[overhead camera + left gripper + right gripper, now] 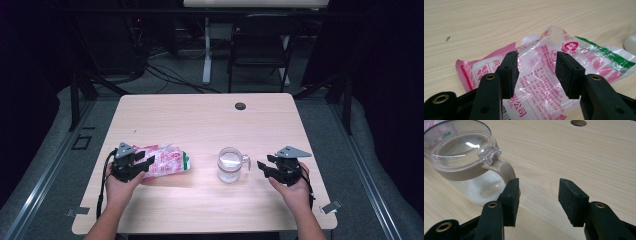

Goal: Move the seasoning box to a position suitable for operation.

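Observation:
A crinkled clear plastic bag [167, 161] with pink print and a green stripe lies flat on the table's left half. My left gripper [144, 162] hovers at its left end. In the left gripper view the jaws [536, 66] stand apart over the bag [584, 51] with no pad pressing on it. A small clear jar [230, 165] with a clear lid and a beige handle stands right of centre. My right gripper [264, 163] is open just right of it. In the right gripper view its left jaw sits close by the handle [506, 170] of the jar [461, 152], and the gap [539, 192] holds nothing.
The light wooden table [210, 120] has a round cable hole [240, 106] near its far edge, which the right gripper view also shows [578, 123]. A dark folding chair [260, 45] and a white desk leg [207, 50] stand beyond the table.

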